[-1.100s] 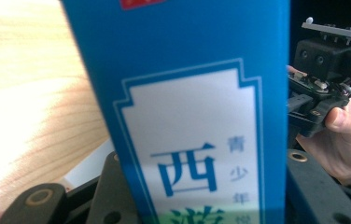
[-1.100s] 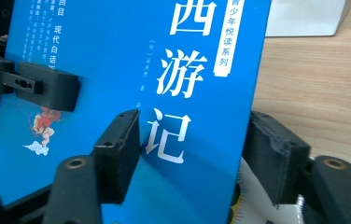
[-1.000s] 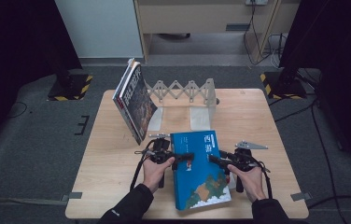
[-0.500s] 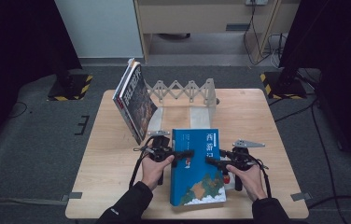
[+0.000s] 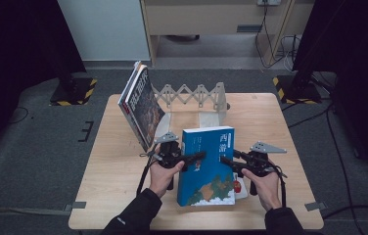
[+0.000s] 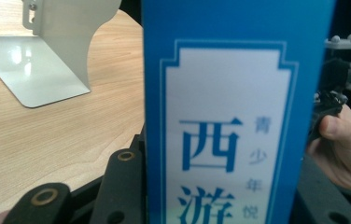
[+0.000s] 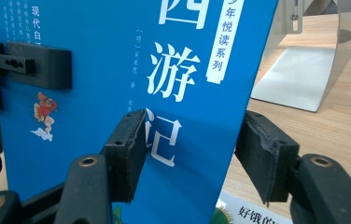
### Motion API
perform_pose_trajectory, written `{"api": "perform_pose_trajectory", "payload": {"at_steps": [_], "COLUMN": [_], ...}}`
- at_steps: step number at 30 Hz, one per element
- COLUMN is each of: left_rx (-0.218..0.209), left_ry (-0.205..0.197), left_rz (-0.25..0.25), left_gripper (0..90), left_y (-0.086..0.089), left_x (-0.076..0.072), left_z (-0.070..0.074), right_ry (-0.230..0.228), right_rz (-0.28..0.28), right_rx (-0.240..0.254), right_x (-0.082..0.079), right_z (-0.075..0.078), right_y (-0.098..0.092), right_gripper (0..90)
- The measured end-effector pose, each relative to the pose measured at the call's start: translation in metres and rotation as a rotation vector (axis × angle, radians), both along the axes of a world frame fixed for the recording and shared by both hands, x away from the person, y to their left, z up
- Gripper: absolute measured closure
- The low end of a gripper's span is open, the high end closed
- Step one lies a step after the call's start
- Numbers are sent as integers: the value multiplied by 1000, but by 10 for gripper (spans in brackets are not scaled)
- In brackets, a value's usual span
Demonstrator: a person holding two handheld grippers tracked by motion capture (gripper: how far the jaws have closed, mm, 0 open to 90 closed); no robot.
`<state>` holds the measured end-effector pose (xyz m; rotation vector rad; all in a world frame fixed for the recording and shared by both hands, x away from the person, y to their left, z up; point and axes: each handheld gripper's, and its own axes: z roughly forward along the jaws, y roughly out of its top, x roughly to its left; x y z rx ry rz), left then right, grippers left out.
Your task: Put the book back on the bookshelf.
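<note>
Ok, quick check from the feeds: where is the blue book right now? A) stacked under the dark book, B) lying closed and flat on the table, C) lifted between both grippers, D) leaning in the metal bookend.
C: the blue book is up off the table, the left gripper on one side edge and the right gripper at the other.

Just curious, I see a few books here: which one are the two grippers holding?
The blue book with the white title panel, held at the table's near edge. The dark-covered book leans untouched against the metal bookend rack behind.
</note>
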<state>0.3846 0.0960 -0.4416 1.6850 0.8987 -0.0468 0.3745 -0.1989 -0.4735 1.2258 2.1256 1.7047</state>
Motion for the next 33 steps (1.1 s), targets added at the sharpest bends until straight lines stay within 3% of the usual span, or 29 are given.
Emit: {"api": "perform_pose_trajectory", "payload": {"at_steps": [6, 11, 20, 27, 33], "left_rx": [-3, 35, -8, -1, -24], "left_ry": [-25, -26, 6, 23, 63], "left_rz": [13, 17, 15, -2, 22], "left_gripper": [588, 571, 560, 553, 582], "left_y": [-5, -8, -11, -11, -10], "left_x": [-2, -2, 0, 4, 4], "left_z": [-7, -10, -18, -20, -20], "right_ry": [14, 29, 29, 33, 33], "right_rz": [-1, 3, 16, 14, 16], "right_rx": [-7, -18, -28, -37, -37], "right_x": [0, 0, 0, 0, 0], "right_z": [-3, -4, -6, -6, -6], "right_y": [-1, -1, 0, 1, 1], "right_gripper": [442, 446, 447, 447, 446]}}
